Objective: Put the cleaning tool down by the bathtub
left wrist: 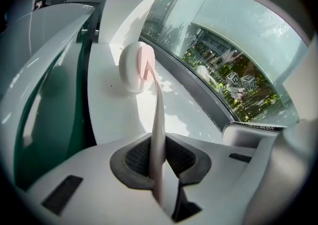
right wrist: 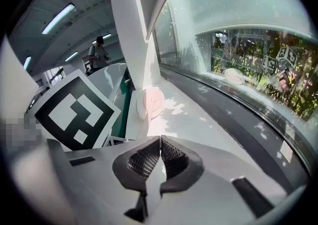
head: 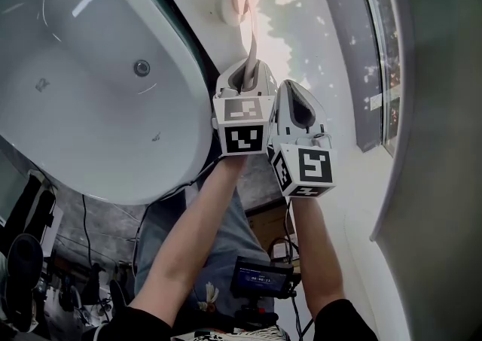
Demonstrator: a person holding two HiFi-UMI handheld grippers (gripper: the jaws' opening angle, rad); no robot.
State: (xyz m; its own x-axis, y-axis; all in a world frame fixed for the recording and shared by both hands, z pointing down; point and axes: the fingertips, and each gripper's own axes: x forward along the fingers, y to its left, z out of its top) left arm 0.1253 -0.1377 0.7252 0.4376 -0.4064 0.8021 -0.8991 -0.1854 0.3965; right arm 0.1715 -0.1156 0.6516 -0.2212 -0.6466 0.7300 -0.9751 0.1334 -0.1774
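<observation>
A white ledge [head: 305, 27], dappled with sunlight, runs between one white bathtub [head: 98, 91] on the left gripper's [head: 245, 82] left and one curved window [left wrist: 223, 50] with greenery behind it on the right gripper's [right wrist: 159, 143] right. There is one cleaning tool [left wrist: 138, 67]. Its round white-and-pink head sits ahead of both grippers, down at the ledge just beside the tub's wall, though contact with the ledge cannot be told. Its thin handle [left wrist: 158, 129] runs back into the left gripper, whose narrowly parted jaws clamp it. The right gripper, just beside the left, has its jaws closed together on nothing. Each of the two grippers carries one marker cube [head: 242, 127].
</observation>
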